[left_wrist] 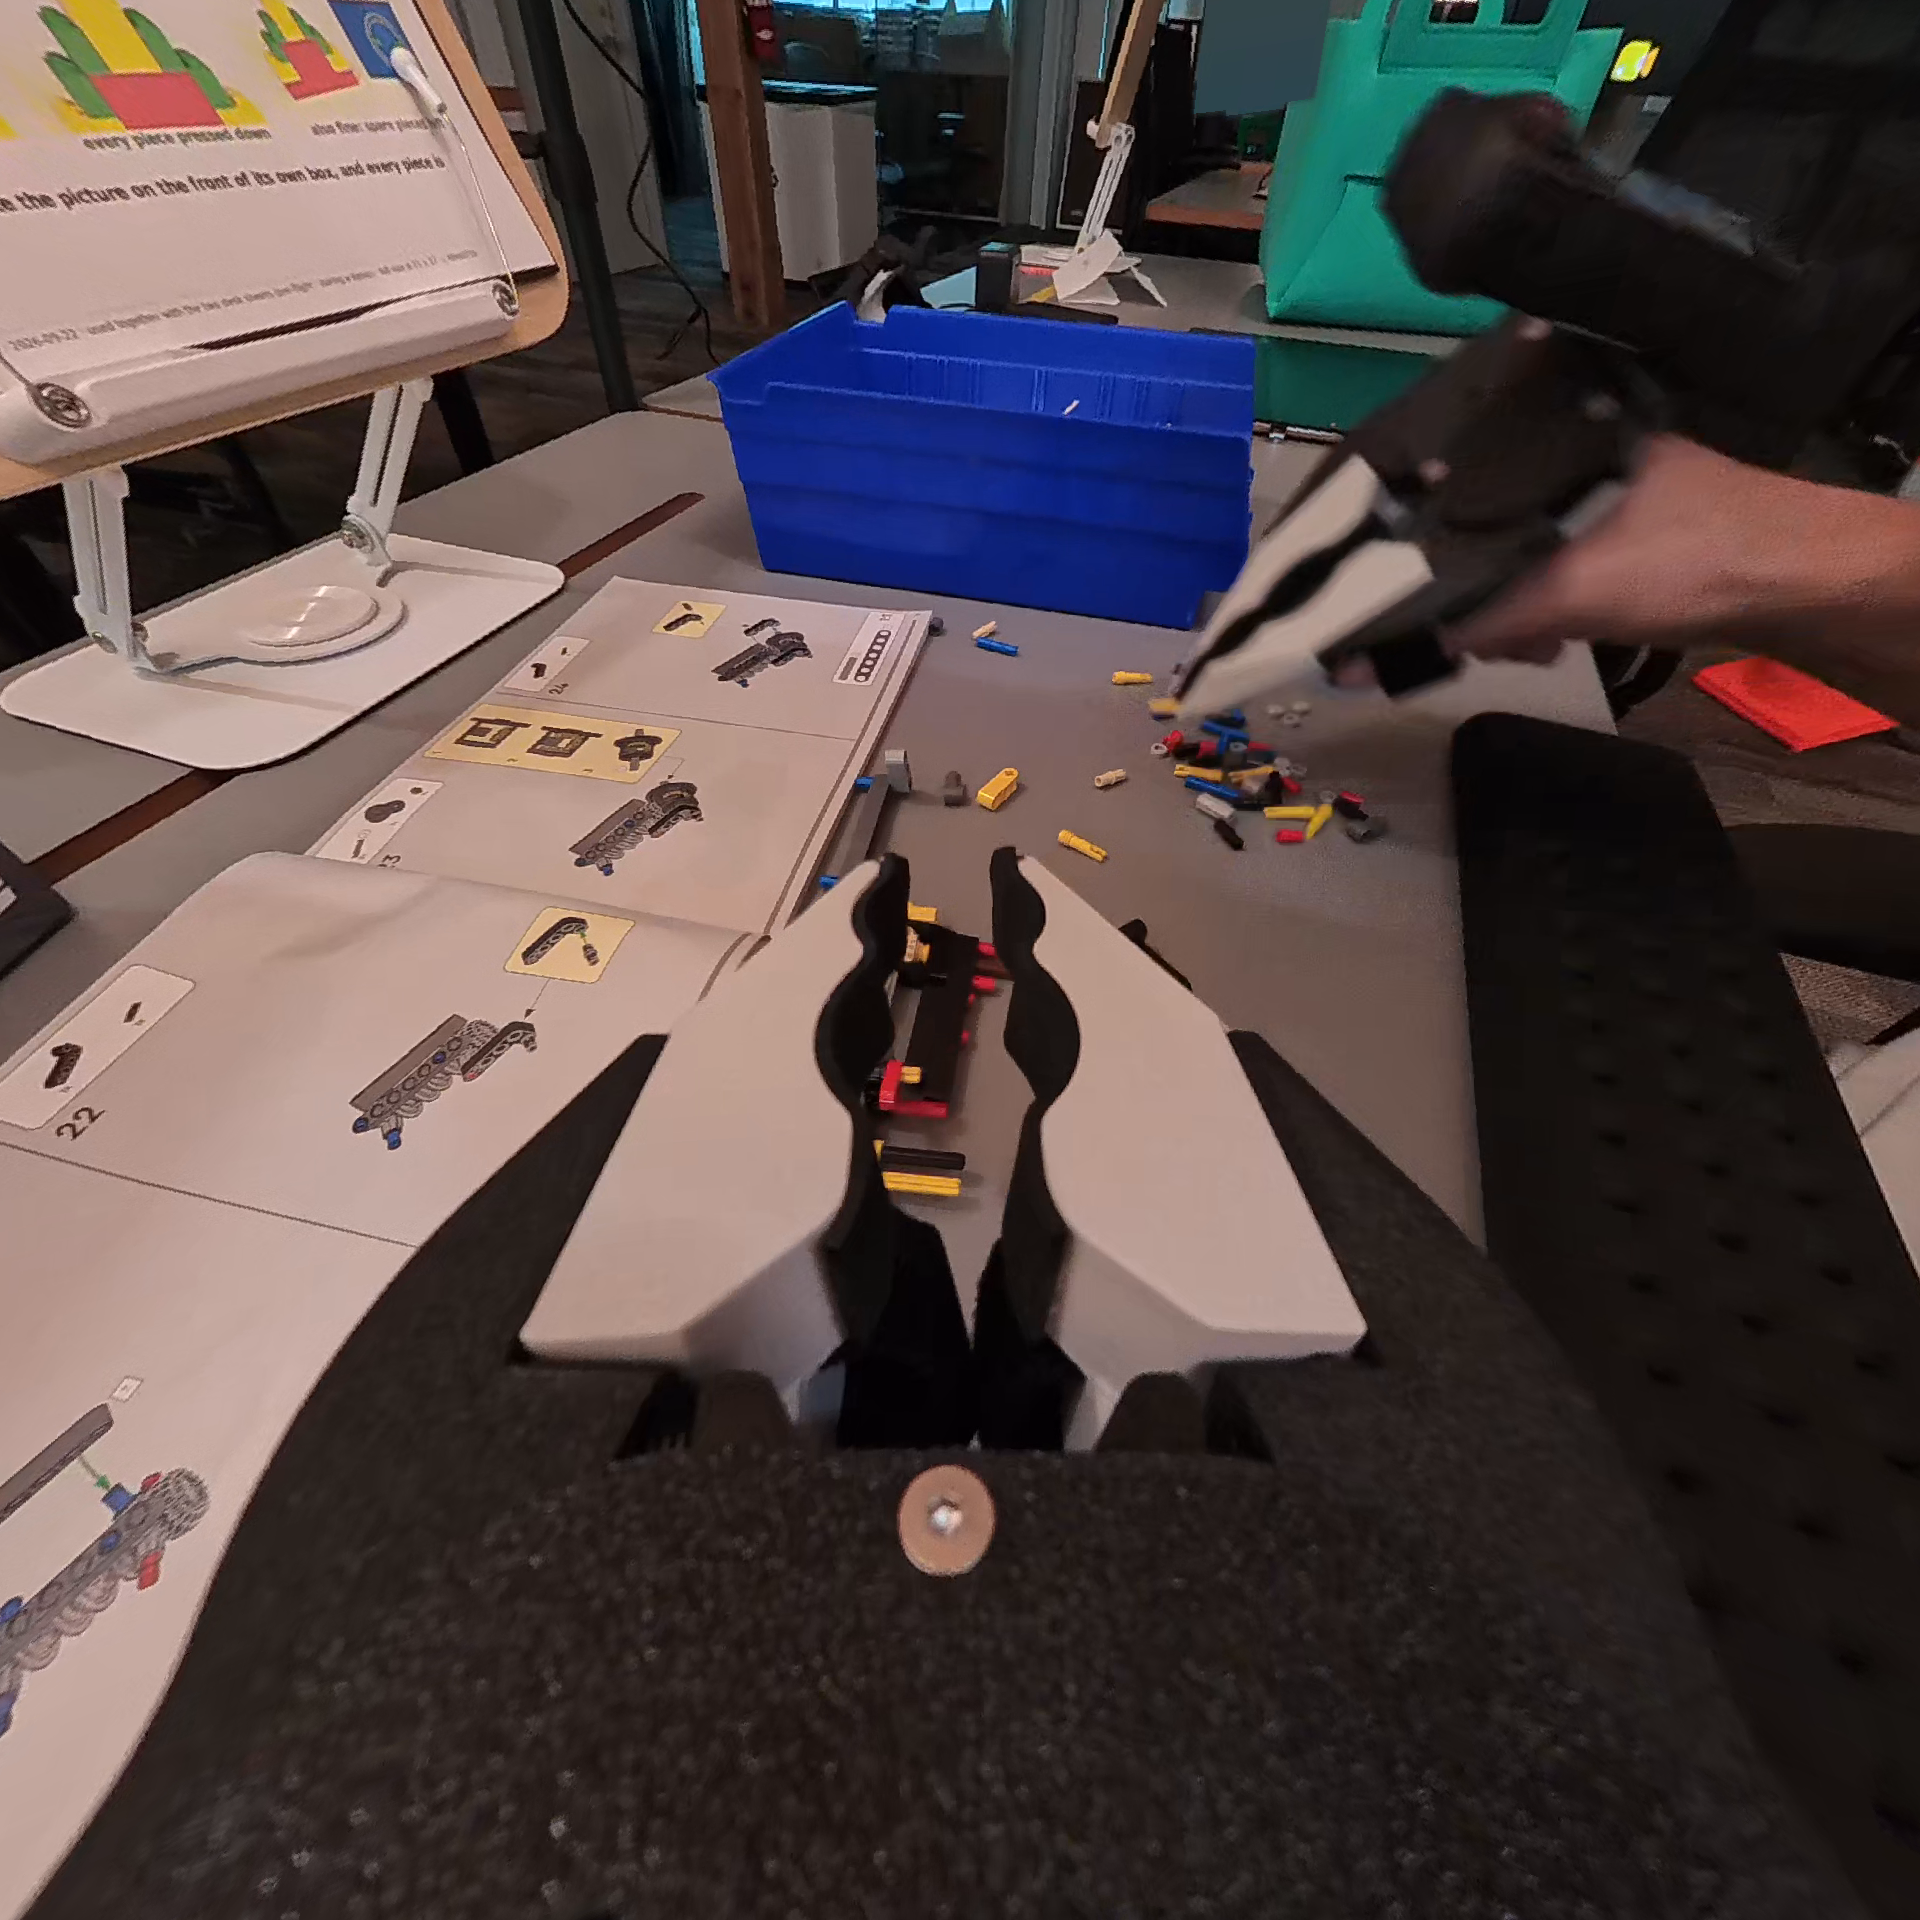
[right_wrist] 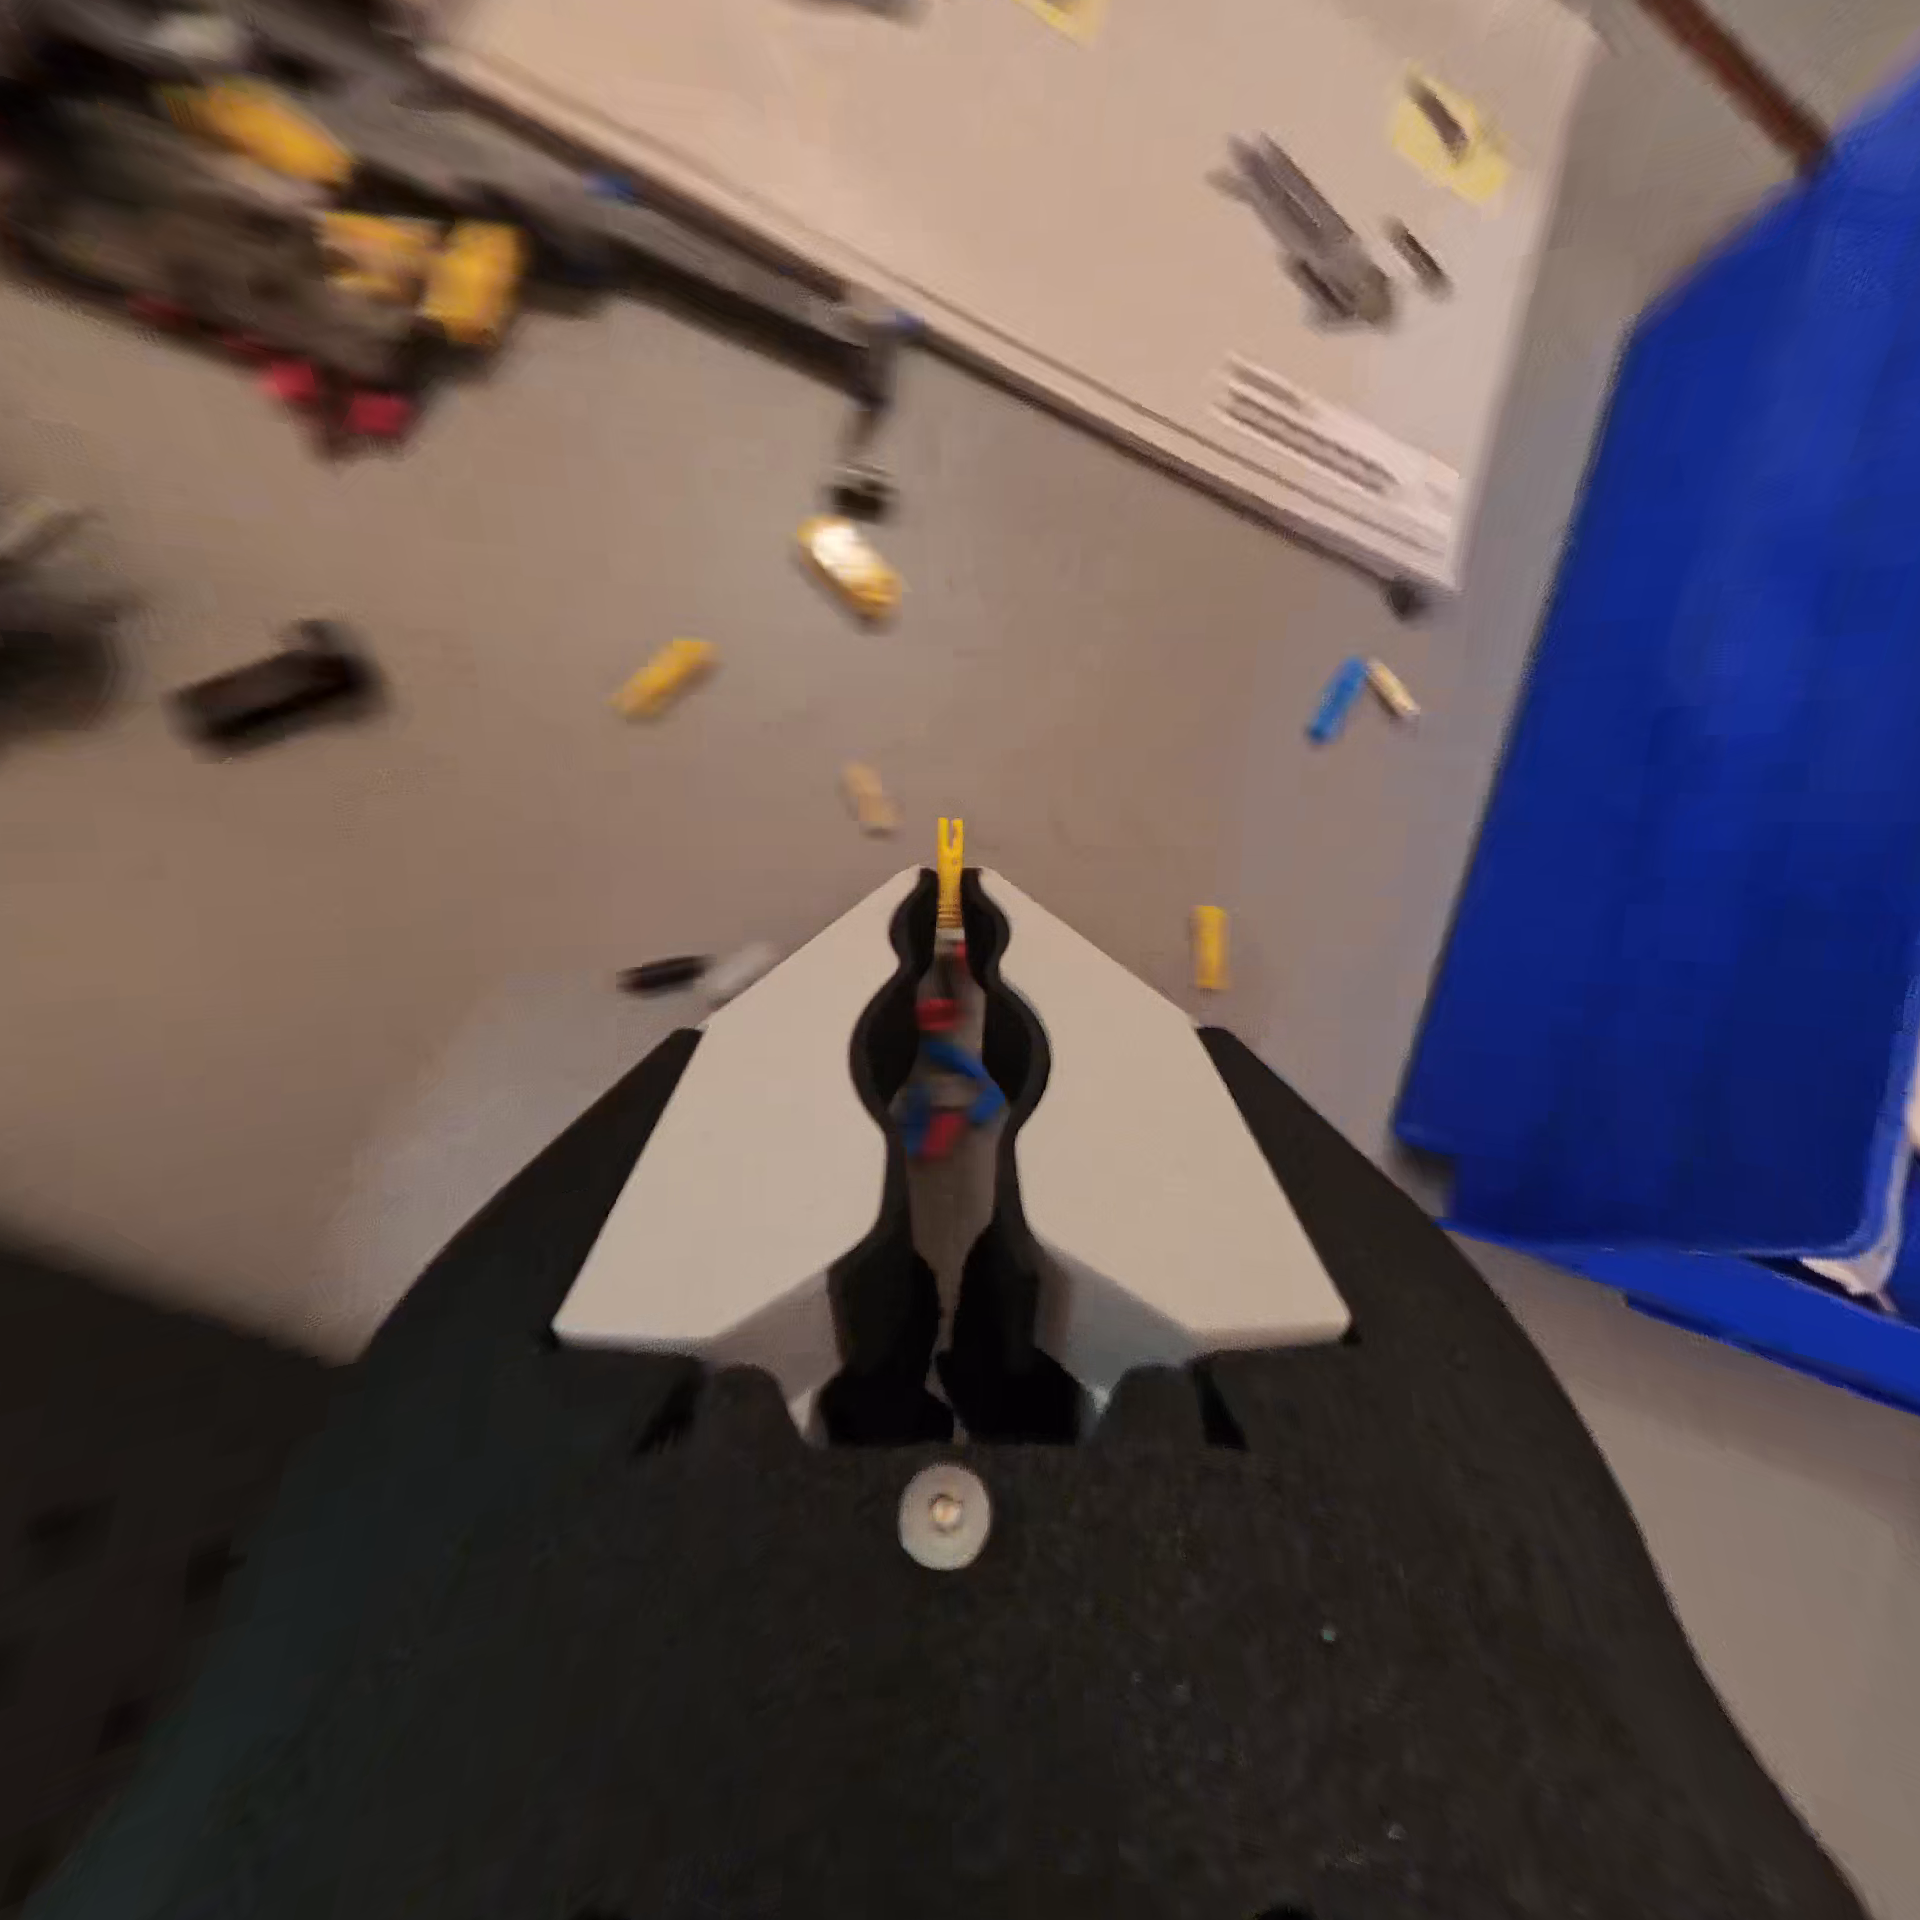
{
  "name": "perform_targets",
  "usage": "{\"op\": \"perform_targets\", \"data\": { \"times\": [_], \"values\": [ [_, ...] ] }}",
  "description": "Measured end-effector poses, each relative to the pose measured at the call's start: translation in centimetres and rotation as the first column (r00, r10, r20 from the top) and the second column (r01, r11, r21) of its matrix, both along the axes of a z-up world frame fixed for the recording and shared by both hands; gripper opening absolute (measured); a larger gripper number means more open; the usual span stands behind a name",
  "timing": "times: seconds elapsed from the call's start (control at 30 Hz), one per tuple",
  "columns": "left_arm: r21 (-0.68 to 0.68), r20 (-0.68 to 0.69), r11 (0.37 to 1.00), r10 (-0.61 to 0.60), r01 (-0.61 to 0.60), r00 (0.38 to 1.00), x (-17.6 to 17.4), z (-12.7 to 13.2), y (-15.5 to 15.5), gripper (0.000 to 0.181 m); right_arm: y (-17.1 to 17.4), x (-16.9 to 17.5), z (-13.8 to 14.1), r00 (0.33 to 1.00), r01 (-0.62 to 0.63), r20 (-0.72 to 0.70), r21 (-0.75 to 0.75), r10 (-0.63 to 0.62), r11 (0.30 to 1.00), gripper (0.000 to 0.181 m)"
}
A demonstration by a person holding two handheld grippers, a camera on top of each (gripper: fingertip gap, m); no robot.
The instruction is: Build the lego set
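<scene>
My left tongs [left_wrist: 940,862] sit nearest, their 2 fingers parted with a clear gap and nothing clamped; through that gap I see the part-built black lego assembly [left_wrist: 930,1023] lying on the table, red and yellow pegs sticking from it, with a loose black pin and a yellow pin just below it. My right tongs [right_wrist: 948,871] are closed to a sliver on a small yellow pin [right_wrist: 948,857], which stands out past the tips with its split end forward. In the left wrist view those right tongs [left_wrist: 1195,691] hang over the scatter of loose pins [left_wrist: 1262,779], blue, red, yellow and black.

I judge the grip the weak point: the pin is held only at the very tips, so a twist or a bump could flick it out or swing it off line. The right wrist view is smeared by motion, so I reckon aiming the pin into a hole at this speed could miss or jam it crooked. With my left tongs not gripping the assembly, a push from the pin could simply shove it across the table.

The surface is a smooth grey table [left_wrist: 1091,935]. An open instruction booklet [left_wrist: 623,748] lies left of the assembly, a blue plastic bin [left_wrist: 997,468] stands behind, and a white stand holding a printed sheet [left_wrist: 260,187] rises at far left. Beyond are a green bag [left_wrist: 1403,187], dim office furniture and a black perforated chair back [left_wrist: 1662,1143] at right.
</scene>
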State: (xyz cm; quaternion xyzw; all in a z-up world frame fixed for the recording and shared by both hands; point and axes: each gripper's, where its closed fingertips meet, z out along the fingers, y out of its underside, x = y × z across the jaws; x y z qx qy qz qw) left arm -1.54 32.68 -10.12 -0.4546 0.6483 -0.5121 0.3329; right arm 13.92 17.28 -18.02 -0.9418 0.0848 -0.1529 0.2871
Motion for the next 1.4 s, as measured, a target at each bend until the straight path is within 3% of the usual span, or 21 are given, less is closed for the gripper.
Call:
{"op": "perform_targets", "data": {
  "times": [0.1, 0.17, 0.27, 0.4, 0.53, 0.63, 0.73, 0.83, 0.97, 1.4],
  "values": [
    [0.021, -0.013, 1.0, -0.005, 0.005, 1.0, 0.2, -0.5, -0.3, 0.015, -0.4, 3.9, -1.5, 0.985, 0.063, -0.161, 0.011, -0.06, 0.998, 0.004],
    [0.037, -0.035, 0.999, -0.008, 0.009, 0.999, 0.3, -1.2, -0.5, 0.015, -0.8, 5.5, -2.2, 0.989, 0.068, -0.13, -0.032, -0.072, 0.997, 0.004],
    [0.055, -0.055, 0.998, -0.01, 0.013, 0.998, 0.4, -1.8, -0.7, 0.015, -1.1, 6.1, -3.3, 0.988, 0.061, -0.137, -0.076, -0.071, 0.995, 0.005],
    [0.07, -0.067, 0.997, -0.012, 0.017, 0.998, 0.5, -2.2, -0.7, 0.015, -1.3, 7.0, -2.8, 0.985, 0.103, -0.139, -0.025, -0.106, 0.994, 0.006],
    [0.059, -0.086, 0.998, -0.013, 0.018, 0.996, 0.6, -2.6, -0.7, 0.015, -0.6, 5.5, -0.6, 0.965, 0.117, -0.246, 0.094, -0.091, 0.989, 0.026],
    [0.044, -0.108, 0.999, -0.017, 0.022, 0.994, 0.6, -3.0, -0.7, 0.016, 0.7, 2.0, 2.1, 0.963, -0.058, -0.242, 0.231, 0.115, 0.971, 0.028],
    [0.051, -0.107, 0.998, -0.019, 0.024, 0.994, 0.7, -3.0, -0.8, 0.016, 0.9, -3.5, 2.1, 0.851, -0.363, -0.296, 0.266, 0.434, 0.893, 0.031],
    [0.051, -0.111, 0.998, -0.026, 0.032, 0.994, 0.6, -3.0, -1.1, 0.016, 0.5, -5.4, 0.2, 0.761, -0.537, -0.297, 0.21, 0.576, 0.817, 0.028],
    [0.033, -0.144, 0.999, -0.037, 0.042, 0.989, 0.5, -3.5, -1.4, 0.016, 0.5, -6.2, -1.3, 0.672, -0.624, -0.364, 0.189, 0.644, 0.758, 0.026],
    [0.051, -0.14, 0.997, -0.046, 0.054, 0.989, 0.5, -3.5, -1.7, 0.016, -0.2, -6.4, -2.3, 0.594, -0.763, -0.305, 0.081, 0.745, 0.642, 0.022]
  ]
}}
